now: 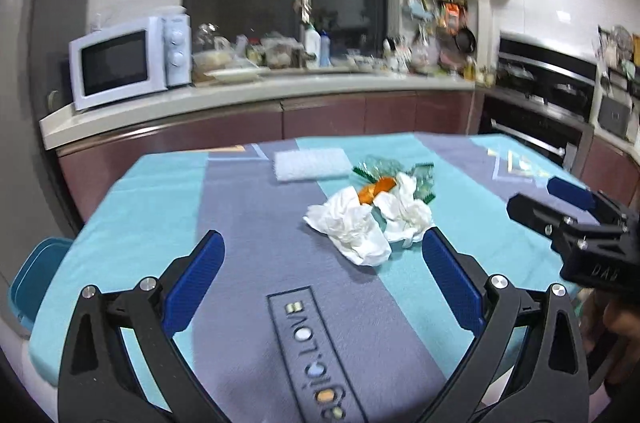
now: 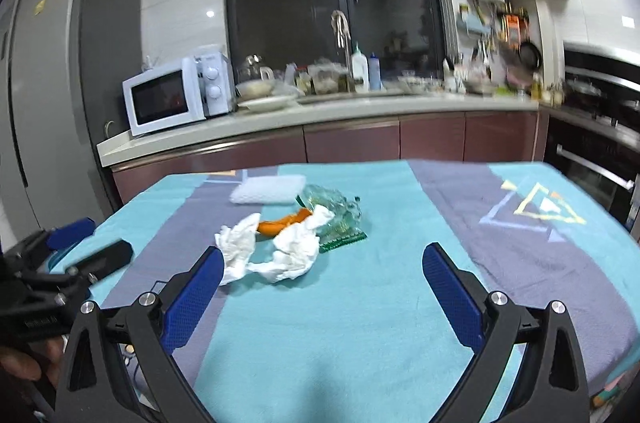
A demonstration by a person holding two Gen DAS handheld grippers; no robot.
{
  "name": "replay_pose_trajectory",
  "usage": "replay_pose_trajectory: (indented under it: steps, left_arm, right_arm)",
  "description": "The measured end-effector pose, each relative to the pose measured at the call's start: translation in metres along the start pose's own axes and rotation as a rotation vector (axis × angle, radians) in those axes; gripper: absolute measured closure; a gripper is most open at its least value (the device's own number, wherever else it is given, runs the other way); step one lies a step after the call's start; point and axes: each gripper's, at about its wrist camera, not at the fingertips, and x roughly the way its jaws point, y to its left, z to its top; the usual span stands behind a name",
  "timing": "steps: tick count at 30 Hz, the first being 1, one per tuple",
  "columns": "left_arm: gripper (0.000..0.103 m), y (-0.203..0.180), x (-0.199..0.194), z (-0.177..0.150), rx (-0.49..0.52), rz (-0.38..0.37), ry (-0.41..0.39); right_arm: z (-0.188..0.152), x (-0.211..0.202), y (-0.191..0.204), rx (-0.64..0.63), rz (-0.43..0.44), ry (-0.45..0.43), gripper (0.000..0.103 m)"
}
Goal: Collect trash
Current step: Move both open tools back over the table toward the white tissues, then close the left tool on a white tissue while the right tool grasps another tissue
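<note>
A small heap of trash lies mid-table: two crumpled white tissues (image 1: 352,227) (image 2: 240,251), an orange peel (image 1: 376,190) (image 2: 282,222) and a clear green-edged wrapper (image 1: 380,169) (image 2: 336,213). My left gripper (image 1: 323,243) is open, hovering just short of the tissues, nothing between its blue pads (image 1: 192,279). My right gripper (image 2: 323,259) is open too, a little right of the heap and empty. Each gripper shows in the other's view, the right gripper (image 1: 560,203) at the right edge and the left gripper (image 2: 86,243) at the left edge.
A folded white cloth (image 1: 310,163) (image 2: 268,189) lies behind the trash on the blue and purple tablecloth (image 1: 248,207). A blue bin (image 1: 34,275) stands beside the table's left edge. Behind are a cluttered counter with a microwave (image 1: 128,61), an oven (image 1: 544,103) and a fridge (image 2: 52,83).
</note>
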Motion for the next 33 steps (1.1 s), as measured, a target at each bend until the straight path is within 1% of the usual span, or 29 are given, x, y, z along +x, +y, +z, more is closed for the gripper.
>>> replay_pose_trajectory:
  steps: [1,2,4,6,9,12,14,16,18,19,21,23,25,27,29,30,32,33]
  left_arm:
    - [0.006,-0.004,0.013,0.002,0.014,0.009,0.026]
    - [0.006,-0.004,0.024,0.005,0.018,0.002,0.041]
    - [0.006,-0.004,0.048,0.011,0.004,-0.012,0.081]
    - [0.006,-0.002,0.073,0.019,-0.008,-0.026,0.124]
    - [0.006,-0.004,0.11,0.026,0.009,-0.031,0.179]
    - [0.006,-0.003,0.139,0.03,0.014,-0.037,0.224]
    - [0.006,0.0,0.159,0.031,0.005,-0.03,0.265]
    - [0.021,0.003,0.178,0.03,-0.017,-0.05,0.33]
    - [0.026,0.007,0.191,0.028,-0.02,-0.035,0.369]
    - [0.031,0.007,0.193,0.026,-0.024,-0.039,0.375]
    - [0.035,0.009,0.198,0.024,-0.032,-0.044,0.385]
    - [0.043,0.011,0.199,0.023,-0.04,-0.055,0.385]
    - [0.063,0.013,0.199,0.021,-0.048,-0.072,0.38]
    - [0.072,0.014,0.196,0.018,-0.052,-0.093,0.382]
    - [0.077,0.011,0.191,0.013,-0.044,-0.102,0.379]
    - [0.081,0.011,0.19,0.011,-0.041,-0.106,0.369]
    - [0.083,0.011,0.186,0.009,-0.041,-0.114,0.362]
    - [0.086,0.012,0.186,0.009,-0.044,-0.119,0.363]
  right_arm:
    - [0.002,0.007,-0.002,0.007,0.001,0.02,0.007]
    - [0.003,0.014,-0.004,0.011,0.008,0.04,0.007]
    - [0.004,0.03,-0.008,0.023,0.013,0.077,0.007]
    - [0.004,0.045,-0.011,0.035,0.025,0.11,0.009]
    - [0.005,0.062,-0.013,0.053,0.04,0.152,0.012]
    - [0.007,0.072,-0.013,0.053,0.042,0.171,0.013]
    - [0.008,0.079,-0.013,0.052,0.047,0.192,0.017]
    - [0.009,0.086,-0.013,0.055,0.056,0.21,0.019]
    - [0.009,0.093,-0.012,0.048,0.071,0.233,0.02]
    - [0.01,0.095,-0.011,0.048,0.077,0.239,0.021]
    - [0.009,0.102,-0.008,0.05,0.102,0.268,0.024]
    - [0.009,0.108,-0.006,0.056,0.123,0.29,0.032]
    - [0.008,0.114,-0.002,0.049,0.138,0.317,0.036]
    - [0.007,0.12,0.001,0.051,0.162,0.345,0.045]
    - [0.006,0.125,0.005,0.048,0.178,0.369,0.066]
    - [0.003,0.127,0.007,0.044,0.185,0.383,0.071]
    - [0.001,0.128,0.009,0.037,0.189,0.394,0.087]
    - [0.0,0.127,0.01,0.035,0.193,0.394,0.089]
